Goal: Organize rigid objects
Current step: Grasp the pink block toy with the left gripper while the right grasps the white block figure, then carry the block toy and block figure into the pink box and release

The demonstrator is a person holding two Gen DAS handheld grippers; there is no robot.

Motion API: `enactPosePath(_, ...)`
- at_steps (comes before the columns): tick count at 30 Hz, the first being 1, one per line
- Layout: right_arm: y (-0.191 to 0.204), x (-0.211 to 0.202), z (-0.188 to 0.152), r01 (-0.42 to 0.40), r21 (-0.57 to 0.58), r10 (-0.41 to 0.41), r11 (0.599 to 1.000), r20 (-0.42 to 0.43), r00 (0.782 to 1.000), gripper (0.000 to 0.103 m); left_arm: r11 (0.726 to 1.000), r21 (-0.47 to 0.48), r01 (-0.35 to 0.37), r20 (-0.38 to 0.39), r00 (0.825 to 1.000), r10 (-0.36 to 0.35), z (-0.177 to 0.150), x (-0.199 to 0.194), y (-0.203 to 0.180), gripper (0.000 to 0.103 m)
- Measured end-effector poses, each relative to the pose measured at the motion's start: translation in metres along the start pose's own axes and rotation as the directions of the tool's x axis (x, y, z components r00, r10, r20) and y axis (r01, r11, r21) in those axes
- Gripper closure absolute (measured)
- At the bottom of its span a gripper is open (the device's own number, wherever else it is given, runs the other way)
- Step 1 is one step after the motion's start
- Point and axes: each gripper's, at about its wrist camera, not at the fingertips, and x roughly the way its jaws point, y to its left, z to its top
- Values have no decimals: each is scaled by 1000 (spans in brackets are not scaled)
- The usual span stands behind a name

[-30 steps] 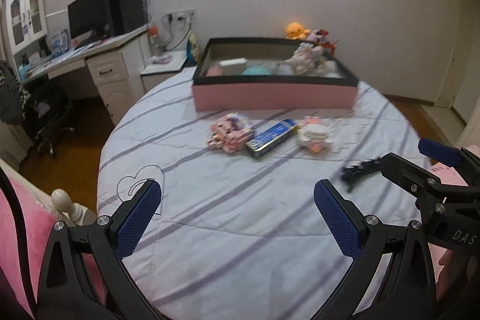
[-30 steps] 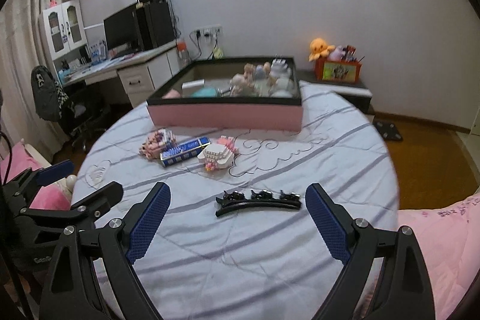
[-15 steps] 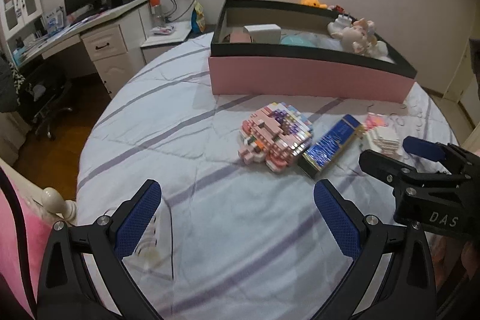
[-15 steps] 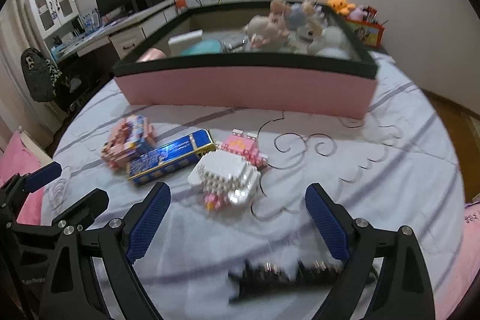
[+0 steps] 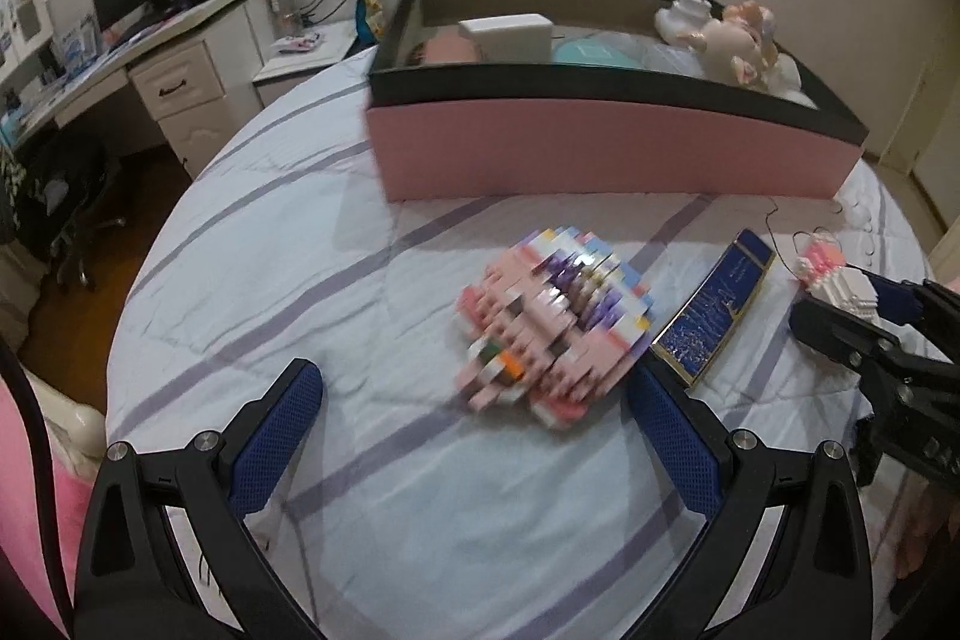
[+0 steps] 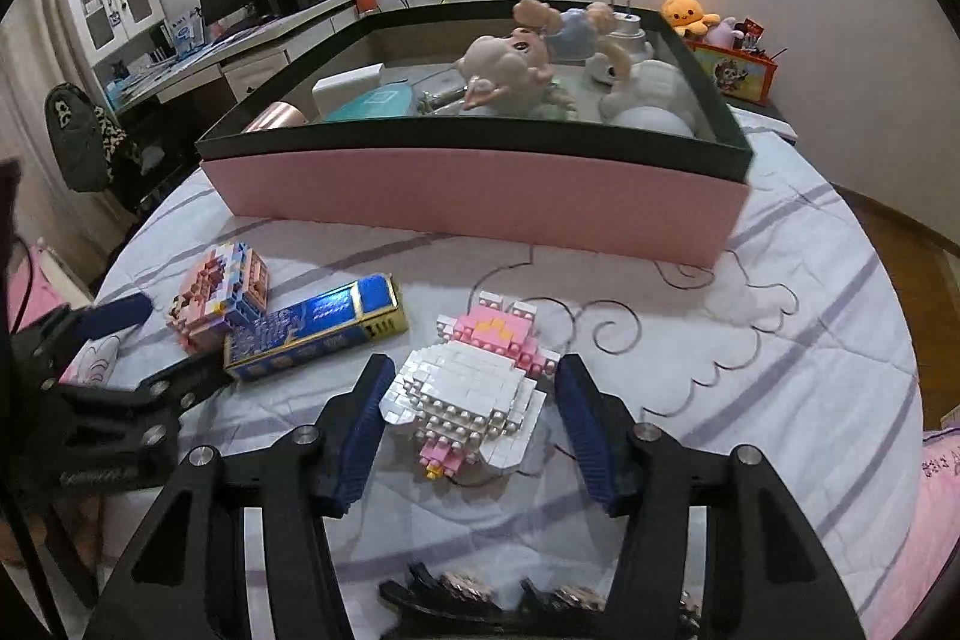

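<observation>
- A bed with a white, purple-striped bedspread (image 6: 750, 436) fills both wrist views.
- The right gripper (image 6: 468, 418) points down at a white and pink brick figure (image 6: 474, 388) lying on the bedspread. Its jaws are closing, with the figure between them; the left pad looks to be touching the figure's side, while a small gap remains at the right pad.
- The left gripper (image 5: 474, 436) is wide open and holds nothing. It sits just in front of a pastel brick model (image 5: 558, 328), blurred in this view, which lies ahead of the blue pads (image 5: 276, 442) rather than between them.
- A blue and gold box (image 6: 318, 328) lies flat between the two brick models, touching the pastel one.
- A long pink tray with a black rim (image 6: 480, 196) stands across the bed behind these things, holding plush dolls (image 6: 510, 70), a white box (image 5: 507, 37) and a teal item (image 6: 372, 103).
- A black hair clip (image 6: 480, 598) lies at the near edge, under the right gripper.
</observation>
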Motion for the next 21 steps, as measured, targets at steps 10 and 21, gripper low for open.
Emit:
enactPosePath(10, -7, 0, 1, -14, 20, 14, 1000, 14, 1000, 46, 994, 111, -12, 47, 999, 7, 7, -6, -33, 40)
enactPosePath(21, 2, -37, -8, -61, 10, 59, 998, 125, 990, 46, 997, 46, 53, 176, 982, -61, -11, -71, -33, 40)
